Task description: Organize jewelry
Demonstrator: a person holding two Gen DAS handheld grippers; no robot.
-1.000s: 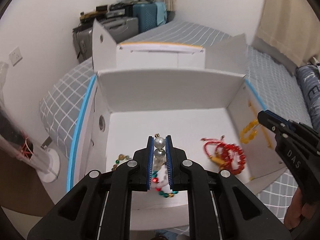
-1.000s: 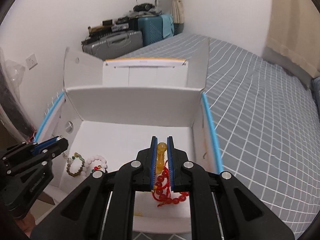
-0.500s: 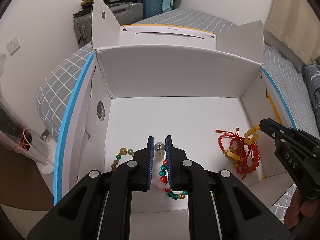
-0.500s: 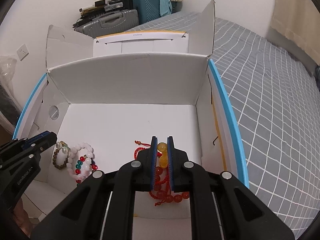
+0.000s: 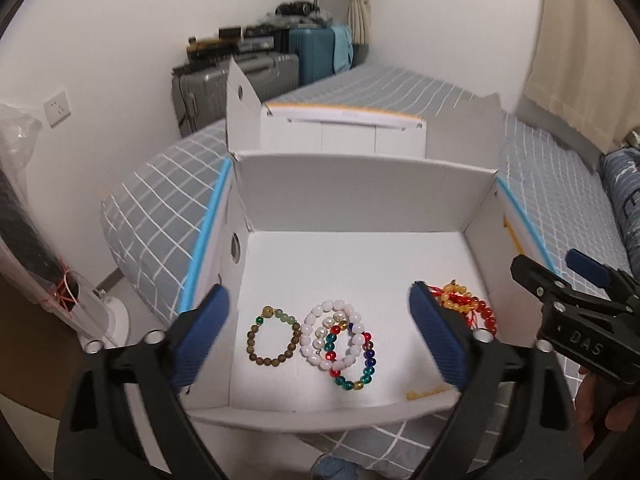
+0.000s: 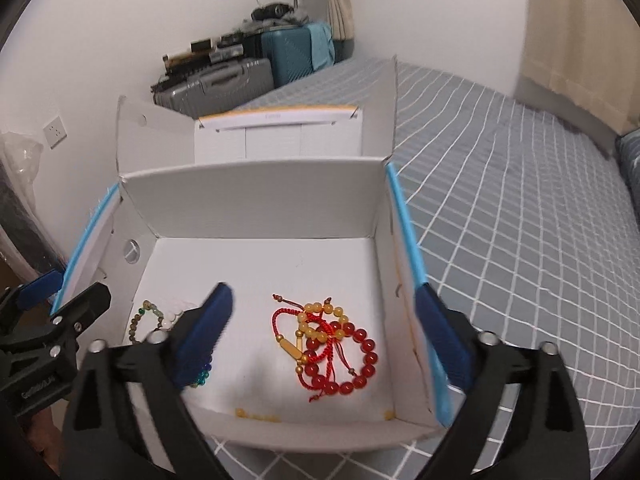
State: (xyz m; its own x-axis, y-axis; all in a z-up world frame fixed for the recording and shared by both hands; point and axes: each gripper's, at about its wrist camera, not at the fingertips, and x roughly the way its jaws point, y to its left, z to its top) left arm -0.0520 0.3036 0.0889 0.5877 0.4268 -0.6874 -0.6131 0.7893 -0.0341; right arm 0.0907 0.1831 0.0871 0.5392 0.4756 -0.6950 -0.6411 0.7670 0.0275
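A white cardboard box (image 5: pixel 360 196) with blue edges lies open on the bed. My left gripper (image 5: pixel 318 310) hangs over its left half, its jaws opening wide with nothing pressed between them. Below it on the box floor lie a brown-green bead bracelet (image 5: pixel 273 337), a white bead bracelet (image 5: pixel 320 354) and a multi-coloured one (image 5: pixel 354 376). My right gripper (image 6: pixel 324 302) hovers over the right half, also opening and holding nothing. Under it rest a red bead bracelet (image 6: pixel 360 360), a yellow bead bracelet (image 6: pixel 320 318) and red cord, tangled together.
The bed's grey checked sheet (image 6: pixel 500 220) surrounds the box. Suitcases (image 5: pixel 256 76) stand by the far wall, and a curtain (image 5: pixel 580 40) hangs at the right. A plastic-wrapped object (image 5: pixel 36 248) stands at the left. Loose yellow beads (image 6: pixel 256 415) lie by the box's near wall.
Both grippers were shut on bracelets and now stand wide open. The bracelets have dropped to the box floor. Both grippers have drawn back from the box a little.
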